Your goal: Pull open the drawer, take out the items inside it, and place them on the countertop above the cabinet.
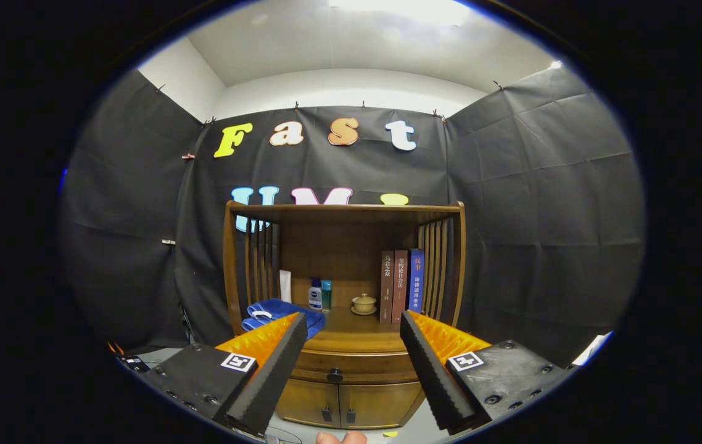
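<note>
A wooden cabinet [345,271] stands against the booth's back wall, straight ahead of me. Its drawer [351,367] is closed and carries a small dark knob [334,374] in the middle of its front. The countertop [357,333] above the drawer is partly bare in the middle. My gripper [352,324] hangs open some way short of the cabinet, nothing between its fingers. The left finger [277,364] and the right finger [428,370] frame the drawer front and the knob. What lies inside the drawer is hidden.
On the countertop lie a folded blue towel [280,311], a white bottle [314,295] beside a teal one [326,295], a small lidded cup on a saucer [363,303] and three upright books [401,285]. Two cabinet doors [348,404] sit below the drawer. Slatted sides and a top shelf enclose the countertop.
</note>
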{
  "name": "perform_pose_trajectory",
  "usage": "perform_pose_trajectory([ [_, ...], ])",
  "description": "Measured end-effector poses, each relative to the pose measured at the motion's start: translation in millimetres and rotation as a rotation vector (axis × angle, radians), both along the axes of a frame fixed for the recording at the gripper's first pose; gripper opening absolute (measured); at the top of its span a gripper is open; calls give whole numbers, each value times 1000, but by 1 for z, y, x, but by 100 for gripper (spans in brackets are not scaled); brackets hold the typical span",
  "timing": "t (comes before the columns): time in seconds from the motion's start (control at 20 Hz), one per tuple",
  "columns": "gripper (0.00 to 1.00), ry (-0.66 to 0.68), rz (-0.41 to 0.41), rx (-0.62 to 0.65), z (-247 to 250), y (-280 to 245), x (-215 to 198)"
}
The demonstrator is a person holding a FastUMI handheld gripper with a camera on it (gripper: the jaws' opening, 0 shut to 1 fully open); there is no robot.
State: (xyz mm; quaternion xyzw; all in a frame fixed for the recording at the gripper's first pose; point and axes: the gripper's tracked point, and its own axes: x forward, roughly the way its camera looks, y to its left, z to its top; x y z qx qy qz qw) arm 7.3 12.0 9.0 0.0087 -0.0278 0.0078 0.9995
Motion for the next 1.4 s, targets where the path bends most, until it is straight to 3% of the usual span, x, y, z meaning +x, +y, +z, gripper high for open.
perform_pose_trajectory([
  [0.3,97,9,-27,30,-41,6,37],
  [0.65,98,47,-90,25,-154,9,101],
  [1.0,96,141,-40,50,-268,39,155],
  [1.2,86,195,-8,35,-307,52,175],
  [1.35,64,219,-16,26,-318,50,188],
  [1.4,64,233,-24,22,-324,50,192],
])
